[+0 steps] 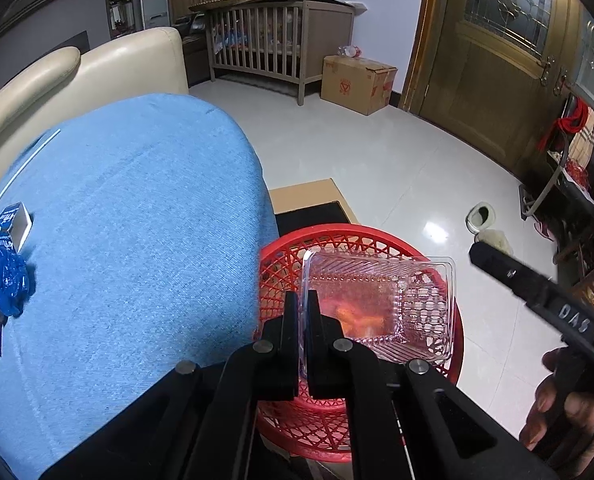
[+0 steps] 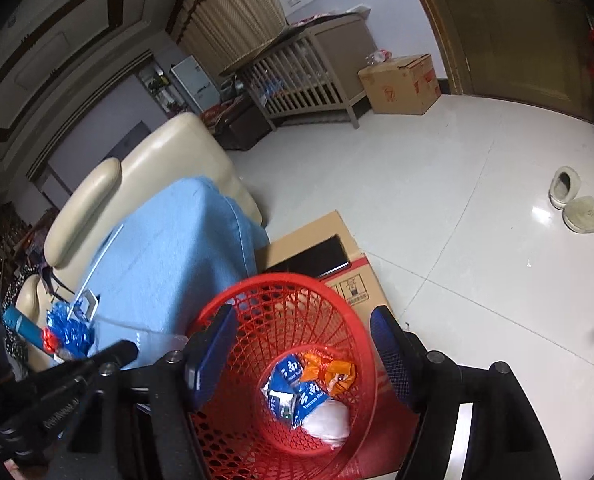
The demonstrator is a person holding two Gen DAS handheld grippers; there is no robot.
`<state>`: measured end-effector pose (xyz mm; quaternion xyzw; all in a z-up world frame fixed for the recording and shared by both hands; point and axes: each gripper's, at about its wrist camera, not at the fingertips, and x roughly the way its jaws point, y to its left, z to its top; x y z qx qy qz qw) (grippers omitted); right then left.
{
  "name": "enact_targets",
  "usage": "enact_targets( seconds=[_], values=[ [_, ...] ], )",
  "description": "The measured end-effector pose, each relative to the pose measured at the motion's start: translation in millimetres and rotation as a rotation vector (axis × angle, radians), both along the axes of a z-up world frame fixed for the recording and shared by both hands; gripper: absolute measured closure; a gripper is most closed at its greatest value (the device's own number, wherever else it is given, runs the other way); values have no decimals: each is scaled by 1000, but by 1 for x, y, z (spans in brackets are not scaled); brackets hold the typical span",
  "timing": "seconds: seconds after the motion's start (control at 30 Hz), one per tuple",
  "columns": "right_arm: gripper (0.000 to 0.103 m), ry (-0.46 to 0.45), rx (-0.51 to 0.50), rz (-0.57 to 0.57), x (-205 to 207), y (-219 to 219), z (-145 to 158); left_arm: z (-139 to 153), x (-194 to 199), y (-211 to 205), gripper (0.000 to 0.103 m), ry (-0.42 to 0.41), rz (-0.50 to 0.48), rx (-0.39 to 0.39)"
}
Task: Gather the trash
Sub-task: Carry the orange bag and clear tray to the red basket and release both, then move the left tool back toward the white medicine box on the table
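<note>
I am pinching the rim of a clear plastic clamshell tray (image 1: 377, 304) between the closed fingers of my left gripper (image 1: 302, 312), and the tray is hanging just ahead of the fingertips, directly over the red mesh basket (image 1: 281, 264). My right gripper (image 2: 303, 360) is hovering with its jaws spread wide and nothing between them, looking straight down into the same basket (image 2: 233, 320).

Just below and ahead of the right fingers, blue wrappers (image 2: 287, 384), an orange wrapper (image 2: 329, 370) and a white wad (image 2: 327, 424) are lying on the basket floor, so the drop zone is already partly filled. To release well, I judge I should be keeping the tray centred over the opening and tilting it so a short edge leads, since it looks nearly as wide as the mouth and could bridge the rim. Opening the fingers fully matters, as light plastic may cling.

To the left of my left gripper, on the blue cushion (image 1: 137, 220), a crumpled blue bag (image 1: 1, 264) and a small box (image 1: 15, 220) are waiting. Beyond the basket, a cardboard box (image 2: 337, 236) is sitting on the floor.
</note>
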<state>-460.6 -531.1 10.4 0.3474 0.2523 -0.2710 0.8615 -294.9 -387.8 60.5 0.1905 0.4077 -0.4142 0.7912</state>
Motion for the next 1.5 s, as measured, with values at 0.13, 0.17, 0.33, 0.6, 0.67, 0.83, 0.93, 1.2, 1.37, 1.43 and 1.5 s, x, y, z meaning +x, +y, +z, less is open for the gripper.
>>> enact_targets(
  seconds=[0.13, 0.17, 0.33, 0.6, 0.67, 0.83, 0.93, 1.2, 1.37, 1.43, 1.5],
  values=[
    [30, -16, -3, -6, -3, -1, 5, -7, -1, -7, 100, 18, -7, 30],
    [30, -19, -4, -9, -4, -2, 6, -10, 0, -9, 97, 28, -5, 42],
    [30, -26, 2, -20, -8, -4, 8, -15, -4, -11, 28, 30, -21, 39],
    [30, -15, -11, 15, 4, 7, 13, 1, 1, 9, 28, 14, -12, -1],
    [30, -14, -18, 35, 10, 13, 16, 7, 7, 21, 28, 7, 5, -20],
    [30, 0, -38, 91, 30, 31, 23, 18, 27, 62, 28, -15, 79, -55],
    [30, 12, -53, 137, 47, 46, 27, 19, 43, 92, 27, -24, 146, -67],
    [30, 48, -97, 296, 100, 98, 35, 7, 108, 207, 27, 32, 492, -80],
    [30, 65, -101, 370, 128, 126, 31, -8, 157, 284, 27, 105, 802, -79],
    [30, 72, -103, 392, 136, 134, 30, -12, 178, 306, 27, 142, 896, -97],
    [30, 79, -107, 412, 143, 142, 29, -14, 195, 316, 27, 167, 963, -117]
  ],
)
